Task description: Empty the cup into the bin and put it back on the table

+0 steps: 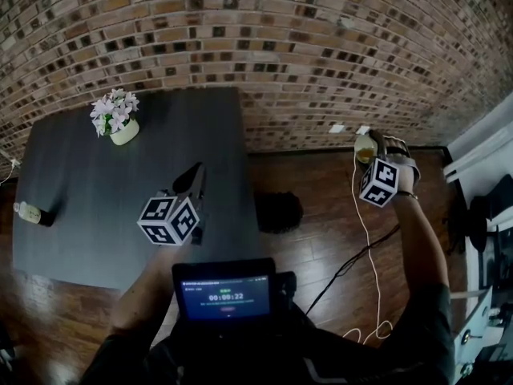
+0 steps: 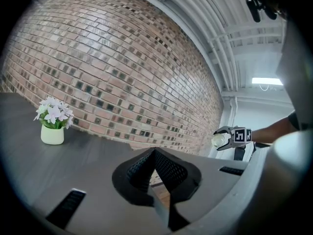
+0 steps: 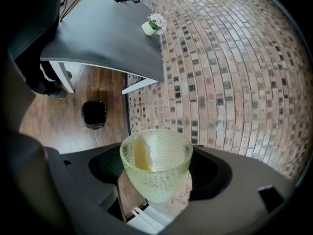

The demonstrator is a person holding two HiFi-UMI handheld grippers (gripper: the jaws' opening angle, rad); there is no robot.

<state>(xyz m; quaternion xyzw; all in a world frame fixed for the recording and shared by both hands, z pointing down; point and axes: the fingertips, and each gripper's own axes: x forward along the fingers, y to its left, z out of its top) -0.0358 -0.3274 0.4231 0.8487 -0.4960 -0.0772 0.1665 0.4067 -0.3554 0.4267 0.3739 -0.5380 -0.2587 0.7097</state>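
While left gripper [image 2: 155, 154] has jaws pressed together, right gripper [image 3: 156, 163] — jaws wide — pinches cup [image 3: 155, 180].

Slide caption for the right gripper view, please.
Right claw grips a pale green dimpled cup above the wood floor, black bin off to the left.
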